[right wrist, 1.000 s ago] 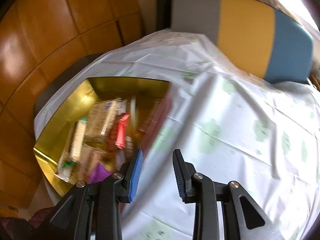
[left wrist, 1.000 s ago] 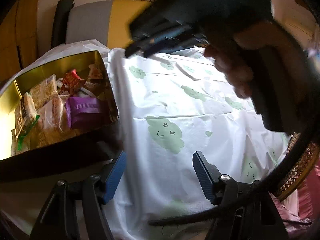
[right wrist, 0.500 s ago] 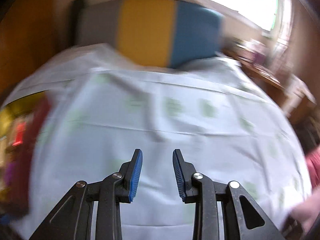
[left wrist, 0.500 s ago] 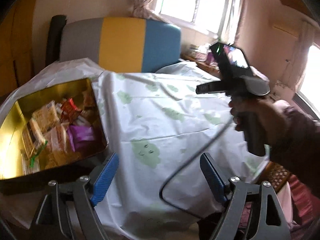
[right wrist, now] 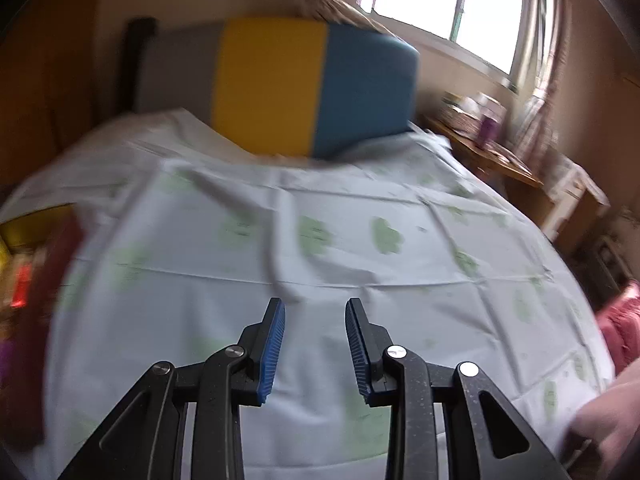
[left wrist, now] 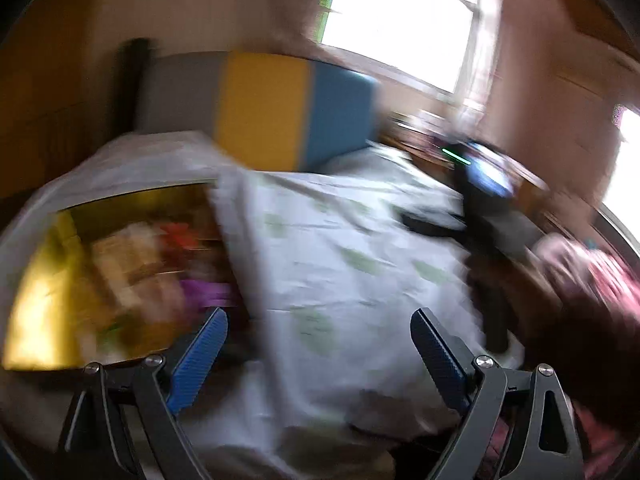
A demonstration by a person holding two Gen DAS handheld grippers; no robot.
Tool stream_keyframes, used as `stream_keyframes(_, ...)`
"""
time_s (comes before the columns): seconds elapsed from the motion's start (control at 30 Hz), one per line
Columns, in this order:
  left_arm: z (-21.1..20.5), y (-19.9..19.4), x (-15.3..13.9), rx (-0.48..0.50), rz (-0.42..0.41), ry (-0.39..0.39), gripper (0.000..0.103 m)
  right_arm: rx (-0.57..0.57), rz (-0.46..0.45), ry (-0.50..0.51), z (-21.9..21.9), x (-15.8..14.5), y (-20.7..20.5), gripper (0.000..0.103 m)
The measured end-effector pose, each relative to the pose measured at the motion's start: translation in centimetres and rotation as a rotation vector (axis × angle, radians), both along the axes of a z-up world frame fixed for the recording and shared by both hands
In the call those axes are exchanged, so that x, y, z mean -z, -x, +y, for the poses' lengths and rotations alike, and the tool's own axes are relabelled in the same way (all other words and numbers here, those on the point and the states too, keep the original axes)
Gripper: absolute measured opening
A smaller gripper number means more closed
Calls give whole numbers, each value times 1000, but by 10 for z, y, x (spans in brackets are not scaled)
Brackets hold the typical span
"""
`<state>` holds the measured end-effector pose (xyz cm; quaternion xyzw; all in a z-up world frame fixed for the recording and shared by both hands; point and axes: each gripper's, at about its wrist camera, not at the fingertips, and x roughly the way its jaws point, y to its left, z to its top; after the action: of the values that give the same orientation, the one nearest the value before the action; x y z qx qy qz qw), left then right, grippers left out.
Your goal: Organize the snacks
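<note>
A gold tin box [left wrist: 48, 280] with several wrapped snacks [left wrist: 132, 264] inside sits at the left of the table, blurred by motion. It shows at the left edge of the right wrist view [right wrist: 24, 236]. My left gripper [left wrist: 320, 344] is wide open and empty, just in front of the box's near corner. My right gripper [right wrist: 315, 332] is partly open and empty above the white tablecloth [right wrist: 320, 248] with green prints. The right gripper body [left wrist: 480, 200] shows at the right of the left wrist view.
A grey, yellow and blue chair back [right wrist: 276, 84] stands behind the table. A wooden side table [right wrist: 500, 152] with small items stands at the right under the window. Pink cloth [right wrist: 620, 328] lies at the right edge.
Both views have swung and tilted up, blurring the scene. The right gripper has turned further from the box towards the table's middle. Both grippers keep the same opening.
</note>
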<state>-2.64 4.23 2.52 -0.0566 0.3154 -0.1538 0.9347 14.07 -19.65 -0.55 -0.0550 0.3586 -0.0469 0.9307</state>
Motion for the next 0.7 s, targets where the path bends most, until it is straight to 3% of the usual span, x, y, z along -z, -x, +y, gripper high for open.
stream_keyframes(0.03, 12, -1, -2, -120, 1, -48, 99, -33, -13, -12, 6, 0, 11, 32)
stream_keyframes(0.1, 26, -4, -3, -257, 9, -120, 100, -78, -16, -58, 16, 1, 34, 34)
stream_keyframes(0.17, 44, -4, -5, -400, 17, -142, 100, -125, -12, -91, 37, 2, 62, 34)
stream_keyframes(0.27, 62, -1, -7, -534, 25, -161, 103, -171, -3, -160, 66, 2, 93, 41)
stream_keyframes(0.4, 71, 9, -3, -580, 44, -185, 103, -258, 34, -191, 121, 3, 117, 41)
stream_keyframes(0.5, 75, 15, 2, -583, 45, -174, 103, -300, 50, -140, 155, 5, 119, 41)
stream_keyframes(0.7, 82, 13, 8, -614, 51, -156, 103, -266, 24, -117, 174, 3, 112, 41)
